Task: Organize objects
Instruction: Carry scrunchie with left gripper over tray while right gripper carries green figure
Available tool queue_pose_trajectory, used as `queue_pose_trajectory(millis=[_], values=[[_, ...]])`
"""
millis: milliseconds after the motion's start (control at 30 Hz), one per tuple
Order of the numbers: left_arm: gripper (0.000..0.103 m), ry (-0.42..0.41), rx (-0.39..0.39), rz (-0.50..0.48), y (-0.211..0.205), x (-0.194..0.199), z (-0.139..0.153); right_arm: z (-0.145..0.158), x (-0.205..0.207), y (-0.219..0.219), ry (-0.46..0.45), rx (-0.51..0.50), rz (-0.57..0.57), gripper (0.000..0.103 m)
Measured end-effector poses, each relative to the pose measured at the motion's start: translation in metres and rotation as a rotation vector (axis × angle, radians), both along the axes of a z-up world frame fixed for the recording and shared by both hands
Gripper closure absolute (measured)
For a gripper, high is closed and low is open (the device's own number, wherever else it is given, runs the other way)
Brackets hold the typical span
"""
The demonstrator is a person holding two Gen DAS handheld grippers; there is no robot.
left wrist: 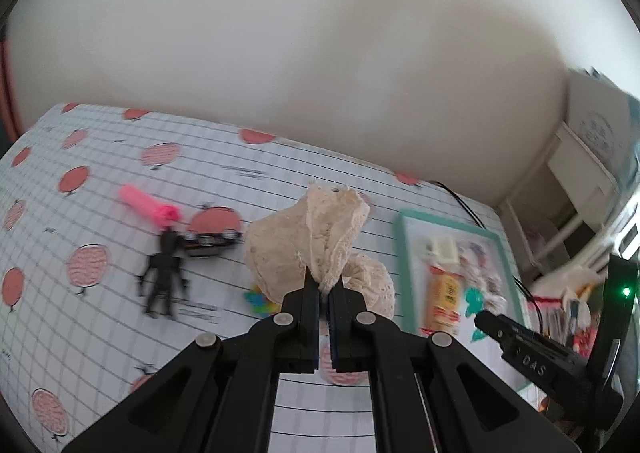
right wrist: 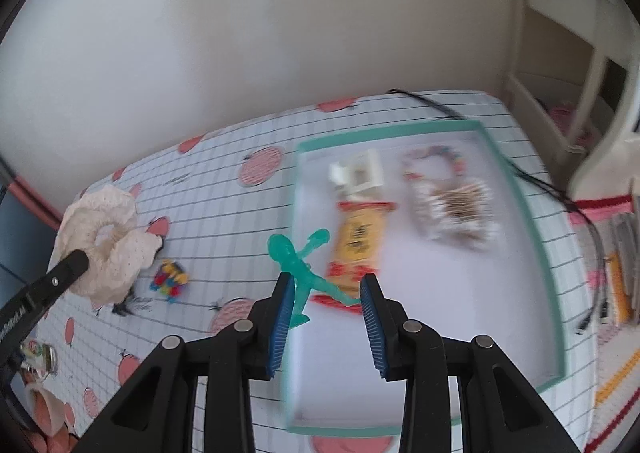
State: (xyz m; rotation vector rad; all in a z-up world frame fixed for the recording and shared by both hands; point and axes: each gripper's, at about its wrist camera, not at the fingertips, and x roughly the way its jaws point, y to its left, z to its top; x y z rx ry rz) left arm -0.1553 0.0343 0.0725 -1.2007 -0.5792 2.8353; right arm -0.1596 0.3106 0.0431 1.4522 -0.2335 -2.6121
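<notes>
My left gripper [left wrist: 324, 285] is shut on a cream lace scrunchie [left wrist: 308, 241], held up off the tablecloth; the right wrist view shows the same scrunchie [right wrist: 104, 241] at the left gripper's tip [right wrist: 78, 259]. My right gripper [right wrist: 328, 279] is open over the left rim of a teal-edged white tray [right wrist: 516, 189]. A teal toy figure [right wrist: 298, 261] lies between its fingers, against the left blue pad [right wrist: 282, 305], straddling the tray's edge. A black toy figure [left wrist: 162, 277], a pink tube [left wrist: 148, 207] and a small multicoloured toy [right wrist: 170, 279] lie on the cloth.
The tray holds a yellow packet [right wrist: 358, 241], a white item [right wrist: 358, 173] and a bag of cotton swabs [right wrist: 456, 205]. A dark beaded band [left wrist: 210, 243] lies near the black figure. Black cables [right wrist: 560, 189] run past the tray's right side. White shelves [left wrist: 576, 189] stand at the right, a wall behind.
</notes>
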Motion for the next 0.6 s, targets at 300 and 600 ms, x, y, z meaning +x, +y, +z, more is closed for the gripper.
queue_pose_trajectory(millis=[300, 600], values=[[0.100, 0.009, -0.078, -0.146, 0.074, -0.006, 0.011, 0.007, 0.006, 0.054, 0.011, 0.001, -0.080, 0.067], [0.100, 0.001, -0.047, -0.206, 0.111, -0.013, 0.009, 0.011, 0.004, 0.092, 0.024, 0.012, -0.156, 0.067]])
